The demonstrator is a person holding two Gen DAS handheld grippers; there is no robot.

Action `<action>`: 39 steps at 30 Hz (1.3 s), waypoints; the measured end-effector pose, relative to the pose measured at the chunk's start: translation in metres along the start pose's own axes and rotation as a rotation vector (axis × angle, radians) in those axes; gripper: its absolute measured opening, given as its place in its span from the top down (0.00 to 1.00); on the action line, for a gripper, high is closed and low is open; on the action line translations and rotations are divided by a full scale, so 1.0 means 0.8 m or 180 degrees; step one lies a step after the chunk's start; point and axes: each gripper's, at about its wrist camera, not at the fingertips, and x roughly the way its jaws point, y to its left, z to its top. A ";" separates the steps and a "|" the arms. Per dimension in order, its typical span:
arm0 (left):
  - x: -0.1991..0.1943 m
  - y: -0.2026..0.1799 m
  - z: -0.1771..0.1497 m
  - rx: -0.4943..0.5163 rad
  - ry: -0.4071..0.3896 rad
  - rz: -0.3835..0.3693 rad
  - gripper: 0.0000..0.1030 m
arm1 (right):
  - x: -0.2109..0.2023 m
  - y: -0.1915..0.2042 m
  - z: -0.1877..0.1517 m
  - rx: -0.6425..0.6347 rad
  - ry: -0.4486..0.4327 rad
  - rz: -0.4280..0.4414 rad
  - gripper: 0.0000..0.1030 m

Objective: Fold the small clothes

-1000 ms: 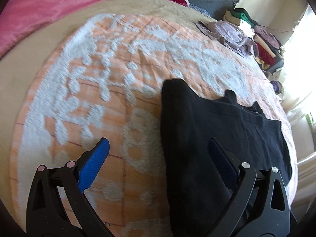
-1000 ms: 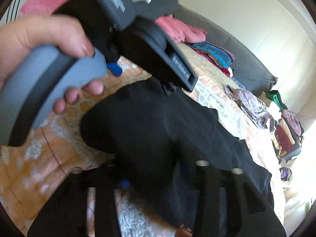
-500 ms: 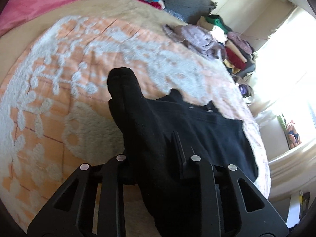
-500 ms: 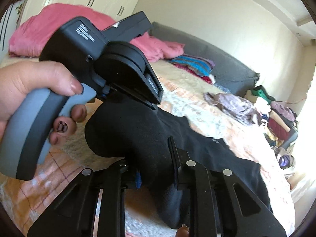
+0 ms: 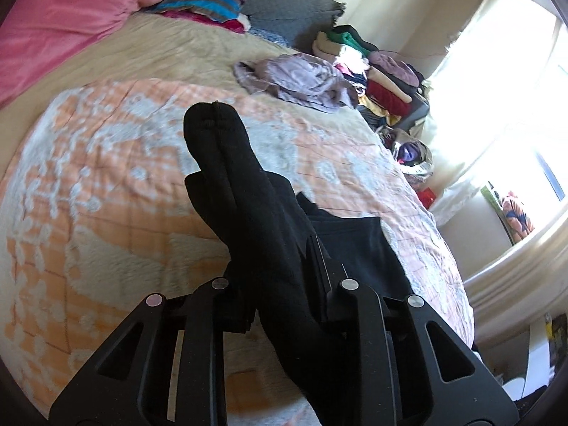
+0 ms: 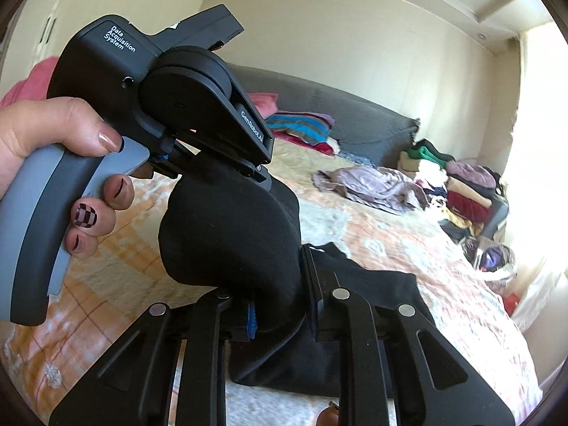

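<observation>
Now both tongs were clamped on black garment (image 5: 248,213): left gripper (image 5: 280,284) on one bunched edge, right gripper (image 6: 273,301) on another. Left jaws had just been closing, from wide open over flat cloth to pinched on it; right jaws had been closing too. Gripped edge was raised off orange patterned blanket (image 5: 106,177), far part of garment left lying on it at right. Fold-over judged begun, not yet laid down. Lilac clothing heap (image 5: 298,78) was seen well apart, far side.
</observation>
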 end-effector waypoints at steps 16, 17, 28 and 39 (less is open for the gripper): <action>0.049 -0.083 0.009 0.0322 0.0173 -0.0041 0.84 | -0.005 -0.079 -0.021 0.0554 0.0079 -0.0137 0.83; 0.053 -0.088 0.008 0.0332 0.0197 -0.0049 0.84 | -0.006 -0.079 -0.024 0.0589 0.0096 -0.0140 0.83; 0.114 -0.121 -0.003 0.0473 0.0483 -0.0043 0.82 | 0.010 -0.117 -0.060 0.1076 0.0406 -0.0076 0.83; 0.159 -0.147 -0.011 0.0581 0.0702 -0.0033 0.75 | 0.015 -0.134 -0.082 0.1398 0.0585 -0.0055 0.84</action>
